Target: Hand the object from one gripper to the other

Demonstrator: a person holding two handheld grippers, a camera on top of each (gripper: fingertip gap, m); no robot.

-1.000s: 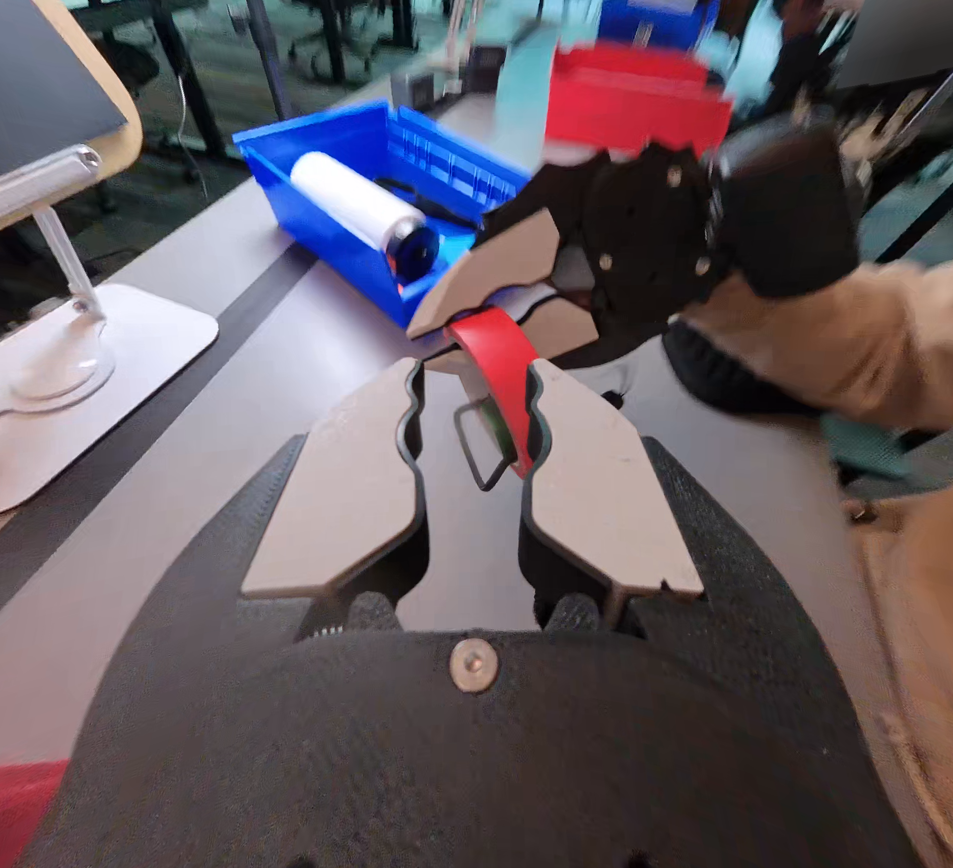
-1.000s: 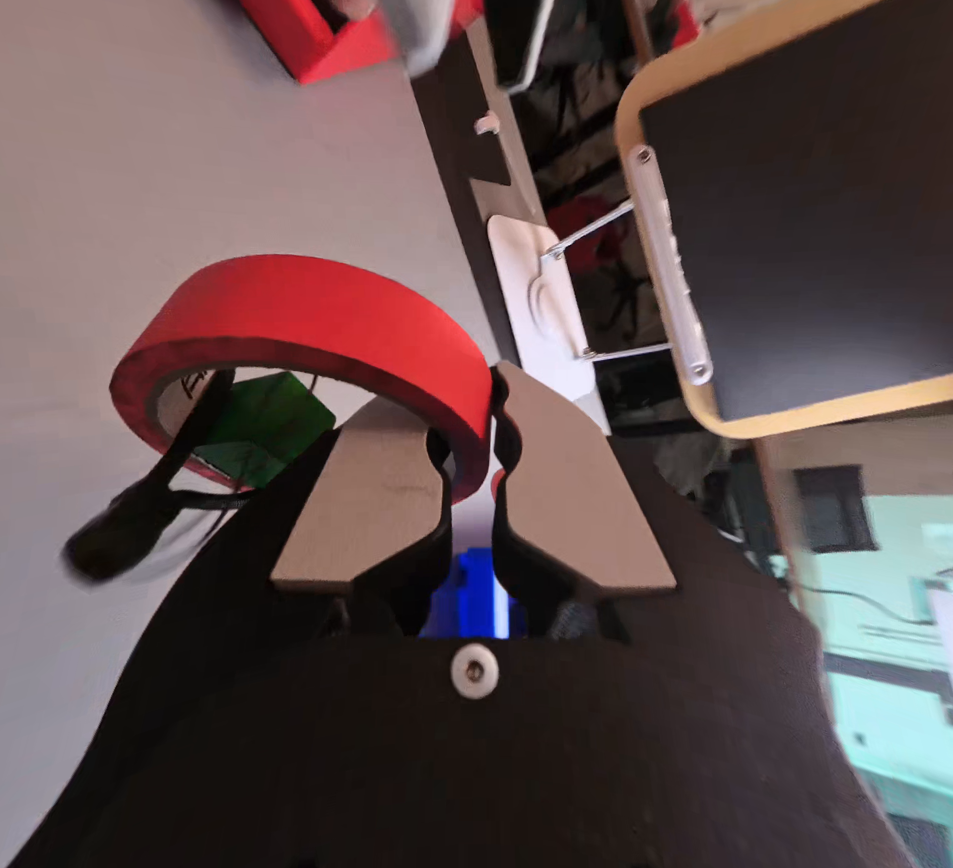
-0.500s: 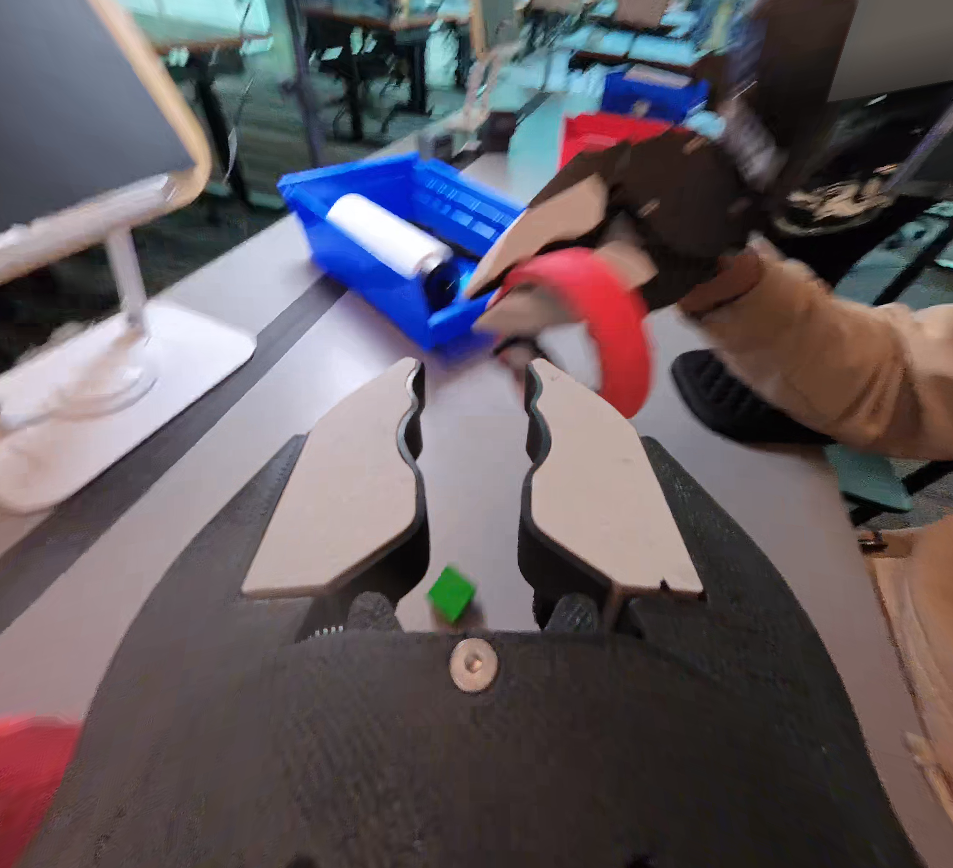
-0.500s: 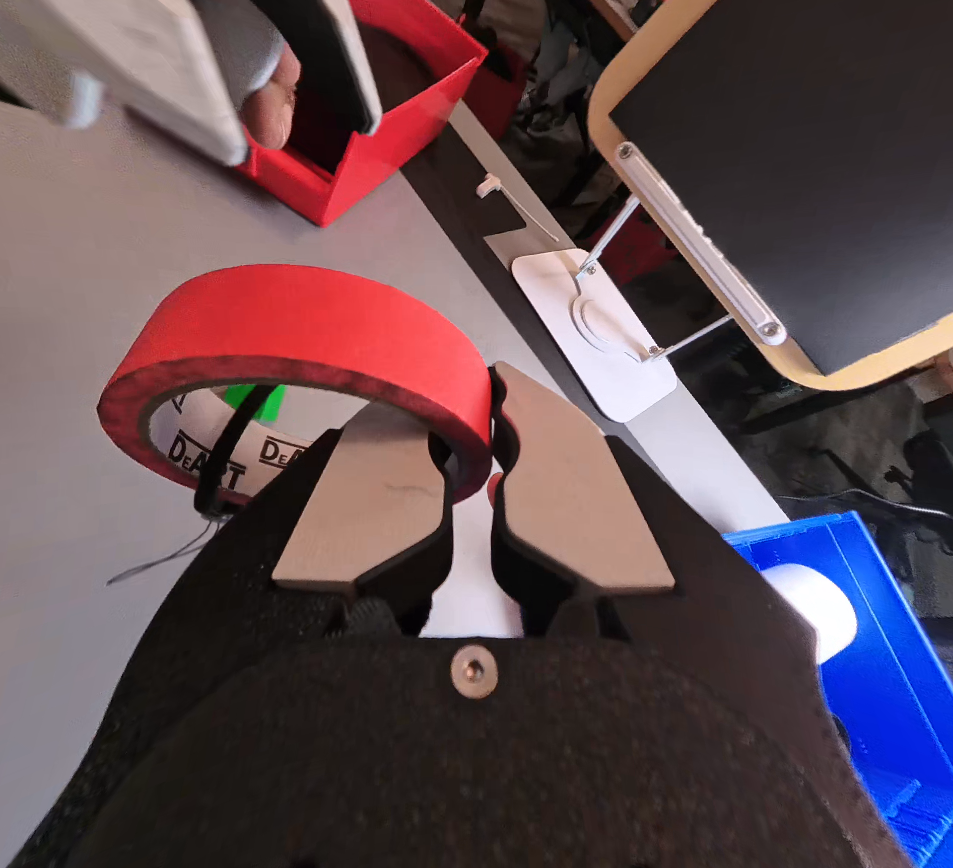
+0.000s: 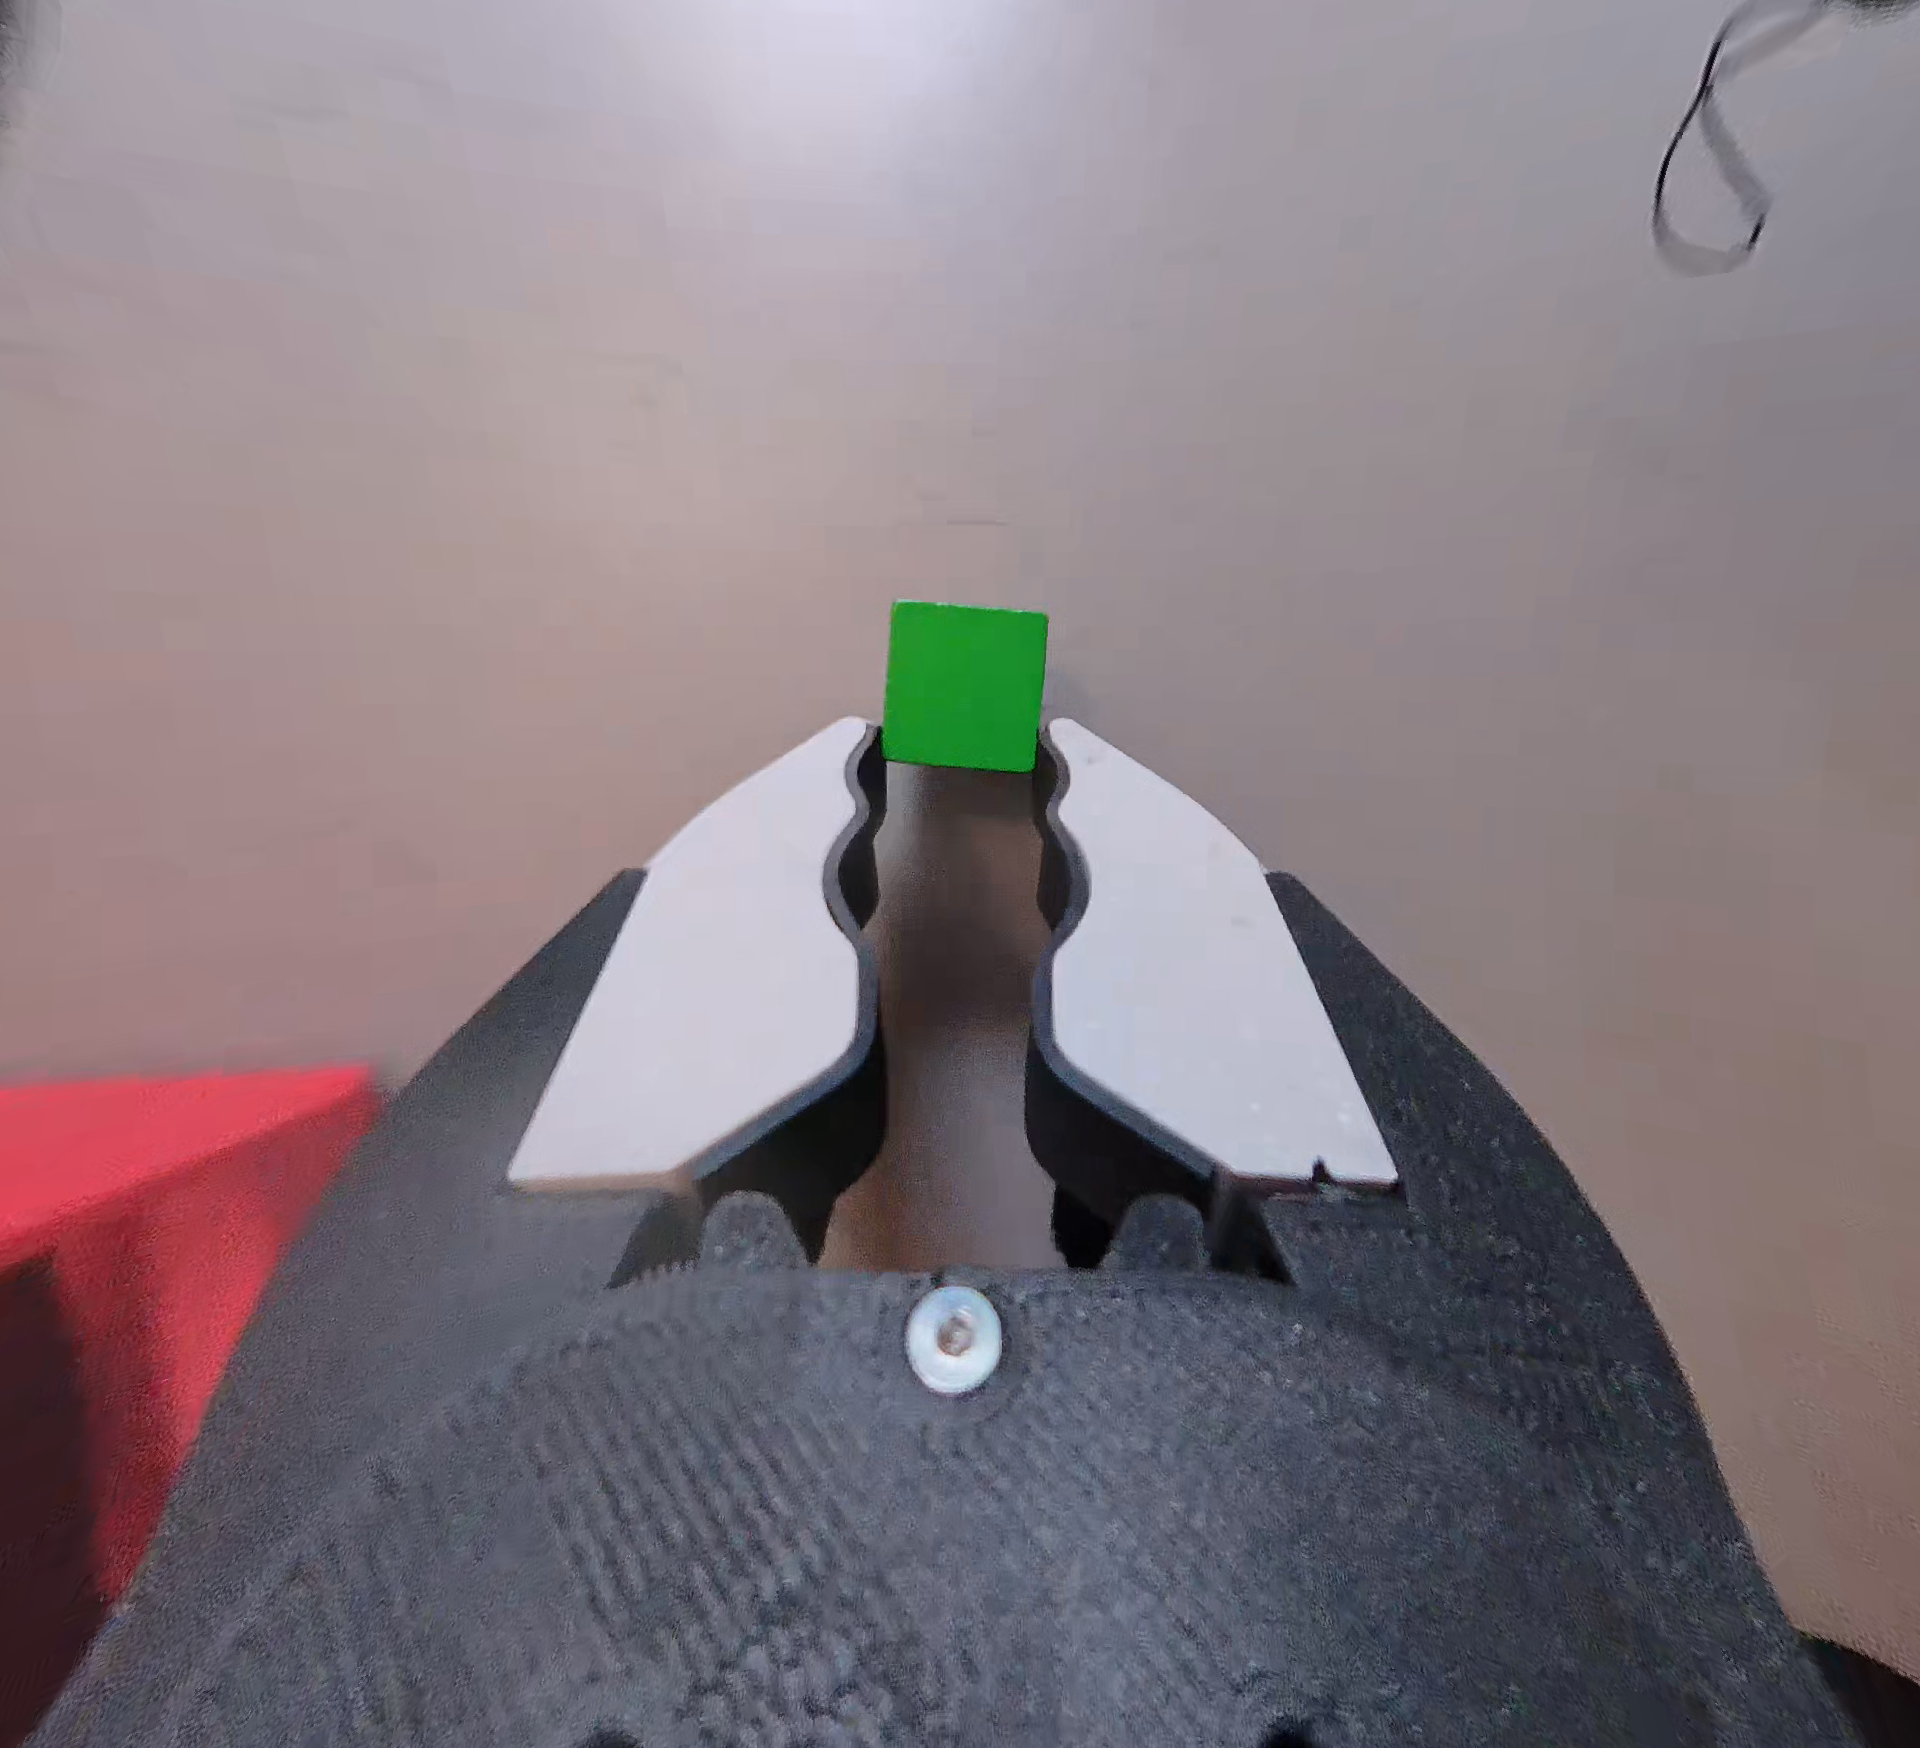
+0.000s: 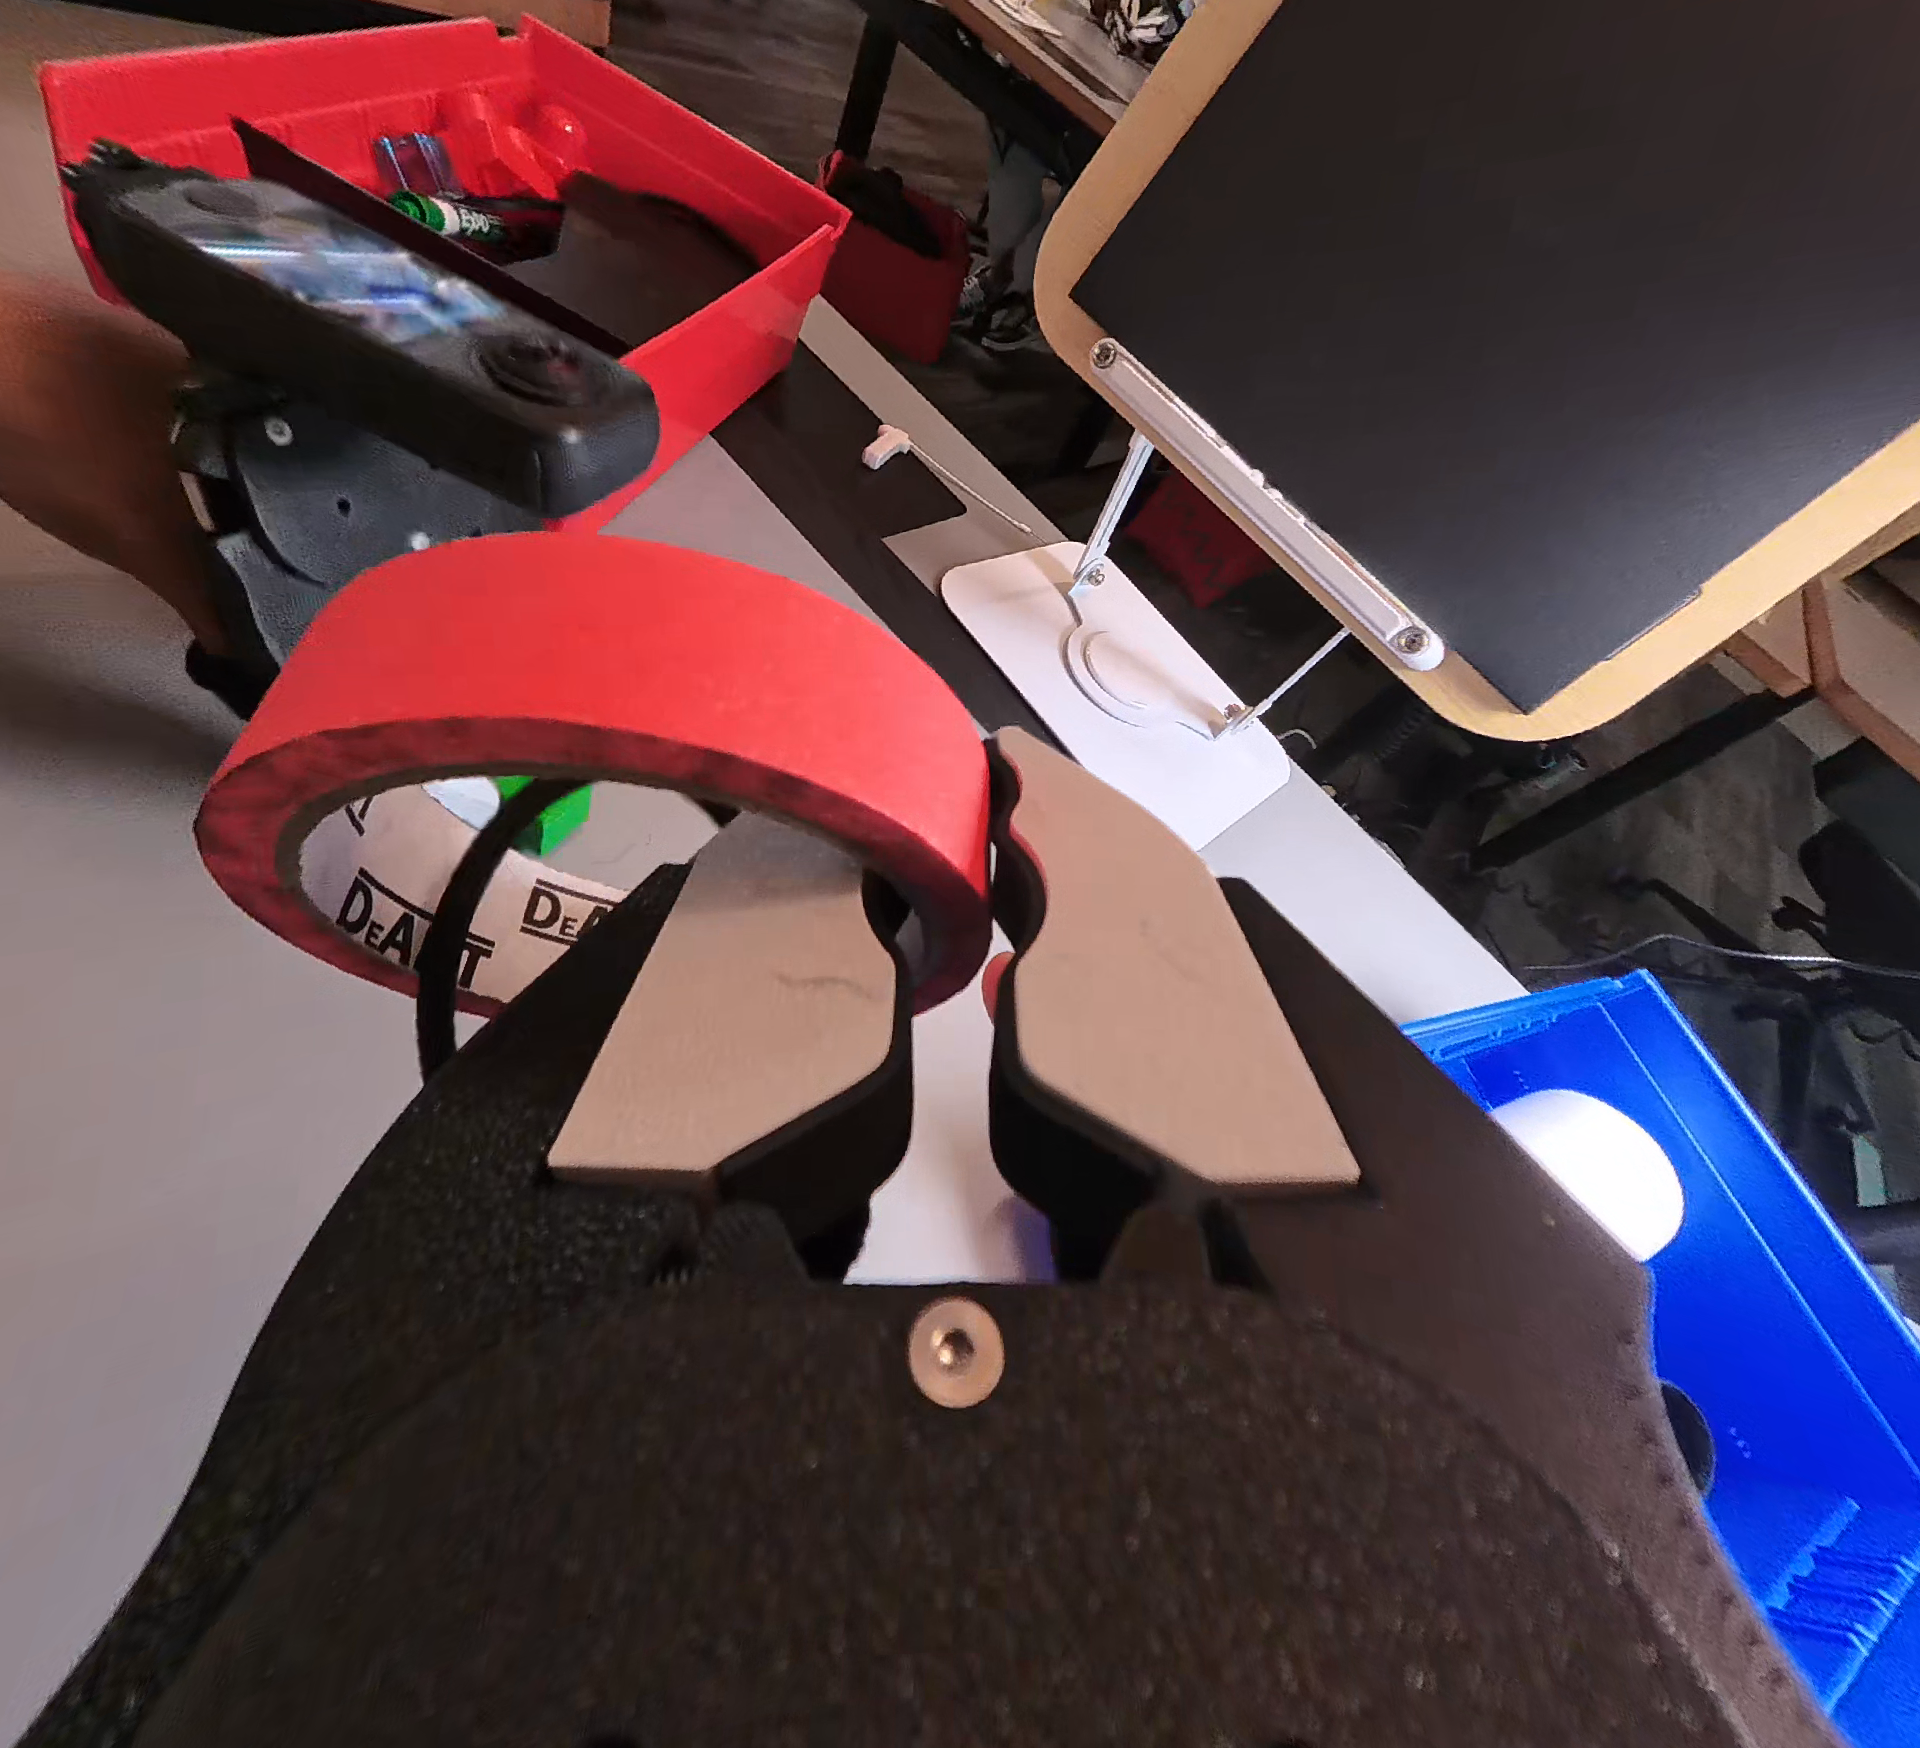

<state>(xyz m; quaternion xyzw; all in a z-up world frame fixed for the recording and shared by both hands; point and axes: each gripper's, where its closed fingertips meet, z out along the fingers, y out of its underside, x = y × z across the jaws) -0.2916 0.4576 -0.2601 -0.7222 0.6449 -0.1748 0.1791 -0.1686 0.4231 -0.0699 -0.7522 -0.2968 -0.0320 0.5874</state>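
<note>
One roll of red tape (image 6: 613, 690) sat clamped in our right tool (image 6: 992, 851), one finger inside the ring and one outside, held up above the grey desk (image 6: 125, 1023). Our left tool (image 5: 961, 748) pointed down at the desk with its fingers apart and nothing gripped, a green cube (image 5: 964, 686) lying right at its tips. Off to the side we saw a red bin (image 6: 717, 316) and a blue bin (image 6: 1704, 1210).

Bare table (image 5: 520, 348) ahead; green cube (image 5: 964, 688) blocks left claw (image 5: 961, 748).
</note>
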